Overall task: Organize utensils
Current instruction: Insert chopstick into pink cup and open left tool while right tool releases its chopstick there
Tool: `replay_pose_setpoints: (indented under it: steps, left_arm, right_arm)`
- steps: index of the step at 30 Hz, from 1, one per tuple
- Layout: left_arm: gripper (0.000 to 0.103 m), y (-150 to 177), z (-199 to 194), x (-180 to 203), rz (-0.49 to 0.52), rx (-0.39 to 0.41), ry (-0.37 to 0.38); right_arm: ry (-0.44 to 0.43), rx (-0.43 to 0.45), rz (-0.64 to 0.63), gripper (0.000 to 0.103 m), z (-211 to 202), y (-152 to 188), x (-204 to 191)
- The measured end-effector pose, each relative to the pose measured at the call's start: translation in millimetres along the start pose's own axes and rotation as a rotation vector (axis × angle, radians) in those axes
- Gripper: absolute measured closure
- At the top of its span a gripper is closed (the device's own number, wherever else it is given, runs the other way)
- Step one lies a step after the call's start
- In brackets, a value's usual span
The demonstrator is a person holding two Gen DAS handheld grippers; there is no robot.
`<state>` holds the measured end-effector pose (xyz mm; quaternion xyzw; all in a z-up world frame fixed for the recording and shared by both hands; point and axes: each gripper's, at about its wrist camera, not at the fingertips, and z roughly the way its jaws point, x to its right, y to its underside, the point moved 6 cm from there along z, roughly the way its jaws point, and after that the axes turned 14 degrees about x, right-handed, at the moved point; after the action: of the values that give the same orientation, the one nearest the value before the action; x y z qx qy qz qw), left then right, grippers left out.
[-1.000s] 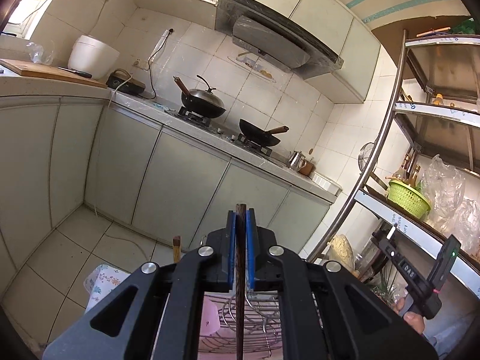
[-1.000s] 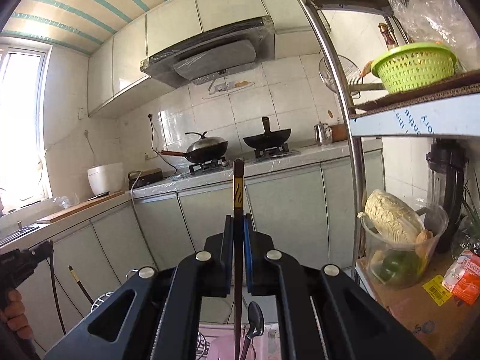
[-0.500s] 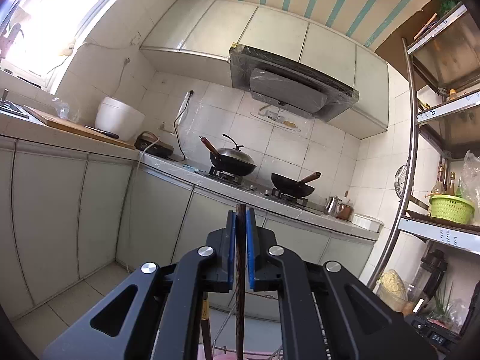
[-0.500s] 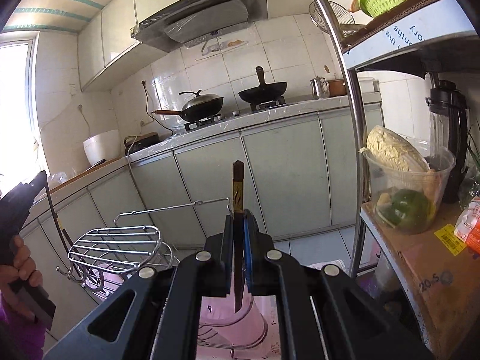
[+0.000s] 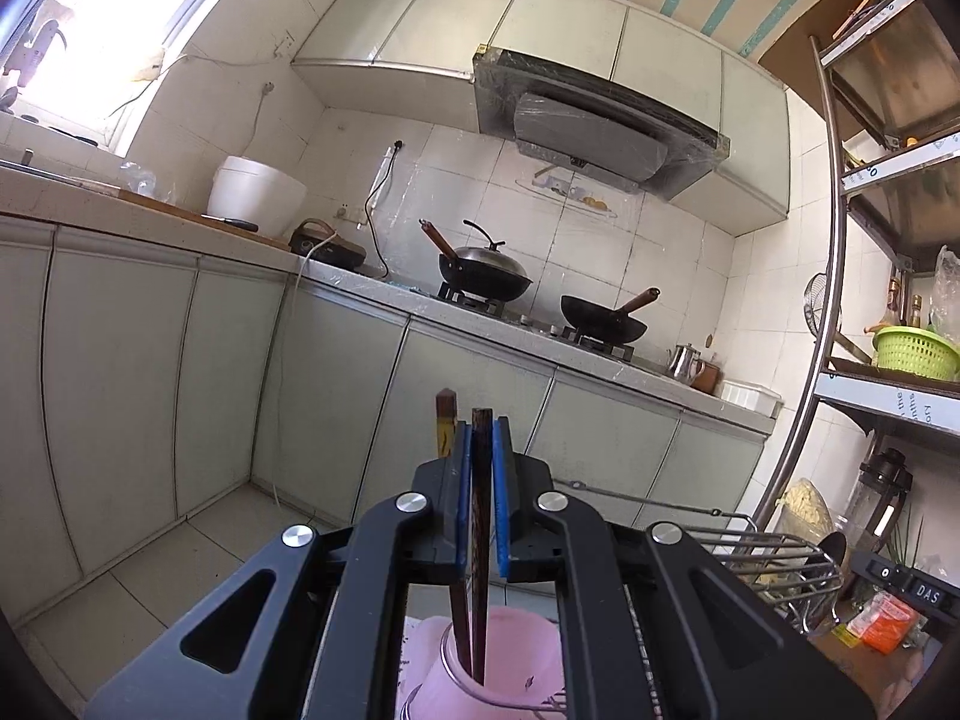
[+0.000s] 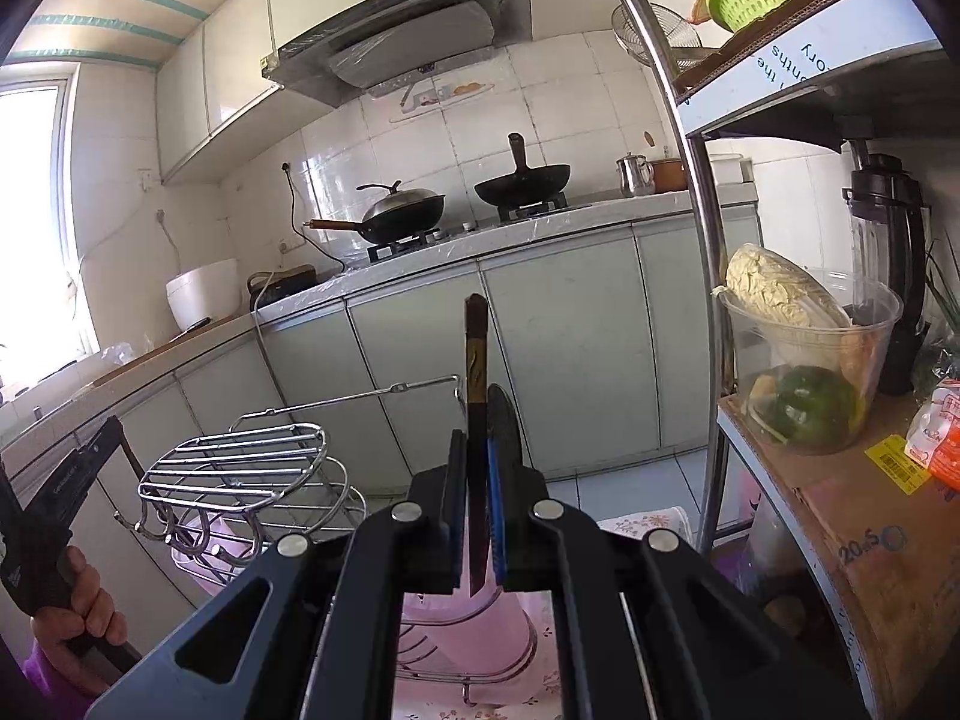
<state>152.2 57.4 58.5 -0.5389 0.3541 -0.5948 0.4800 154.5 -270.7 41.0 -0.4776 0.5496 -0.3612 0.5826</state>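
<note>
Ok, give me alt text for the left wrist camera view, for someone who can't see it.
The left gripper is shut on a dark wooden chopstick whose lower end dips into a pink utensil cup, beside a second chopstick already in it. Behind are pale kitchen cabinets, two black woks on a stove, and a wire rack at right.

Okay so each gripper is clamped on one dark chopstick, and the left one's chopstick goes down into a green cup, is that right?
Nearly. The left gripper and right gripper are each shut on a dark chopstick, but the left wrist view shows that one going down into a pink cup, not a green one.
</note>
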Motion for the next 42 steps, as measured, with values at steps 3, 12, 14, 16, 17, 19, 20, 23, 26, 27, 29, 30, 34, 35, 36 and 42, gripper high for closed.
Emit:
replay_pose_setpoints:
  steps: [3, 12, 14, 16, 17, 19, 20, 23, 26, 27, 29, 30, 34, 35, 36, 42]
  left_arm:
    - [0.097, 10, 0, 0, 0.009, -0.042, 0.008]
    - [0.097, 34, -4, -3, -0.018, -0.160, 0.027]
    - [0.097, 36, -6, -5, -0.031, -0.176, 0.027]
    - [0.097, 37, -8, -5, -0.032, -0.182, 0.026]
    - [0.097, 37, -9, -5, -0.030, -0.184, 0.026]
    - [0.096, 38, -10, -5, -0.028, -0.196, 0.023]
    - [0.096, 38, -10, -5, -0.029, -0.205, 0.020]
    - [0.080, 42, -12, -10, -0.041, -0.233, -0.001]
    - [0.068, 43, -16, -18, -0.074, -0.256, -0.017]
    - [0.067, 44, -17, -20, -0.084, -0.267, -0.016]
    - [0.065, 44, -18, -22, -0.095, -0.291, -0.016]
    - [0.065, 44, -19, -23, -0.102, -0.305, -0.015]
    - [0.064, 48, -29, -27, -0.108, -0.356, -0.018]
    - [0.063, 50, -32, -27, -0.101, -0.369, -0.018]
    - [0.063, 51, -34, -28, -0.094, -0.382, -0.017]
    - [0.063, 65, -53, -24, -0.033, -0.469, 0.006]
  right_arm:
    - [0.008, -0.009, 0.000, 0.097, 0, 4, 2]
    - [0.015, -0.036, 0.002, 0.097, -1, 11, 2]
    - [0.015, -0.043, 0.011, 0.097, -2, 13, 3]
    - [0.017, -0.055, 0.014, 0.097, -2, 16, 3]
    - [0.017, -0.063, 0.014, 0.097, -1, 17, 3]
    - [0.021, -0.077, 0.013, 0.095, -2, 20, 2]
    - [0.022, -0.086, 0.014, 0.095, -1, 22, 2]
    - [0.028, -0.112, 0.022, 0.085, -1, 27, 2]
    - [0.027, -0.130, 0.032, 0.076, -4, 31, 2]
    - [0.027, -0.136, 0.032, 0.075, -5, 32, 2]
    - [0.026, -0.152, 0.029, 0.073, -8, 36, 1]
    - [0.025, -0.158, 0.029, 0.073, -10, 38, 1]
    - [0.017, -0.190, 0.034, 0.071, -18, 49, -2]
    - [0.013, -0.201, 0.038, 0.071, -20, 53, -3]
    - [0.010, -0.213, 0.040, 0.071, -22, 56, -4]
    - [-0.015, -0.299, 0.056, 0.071, -30, 82, -12]
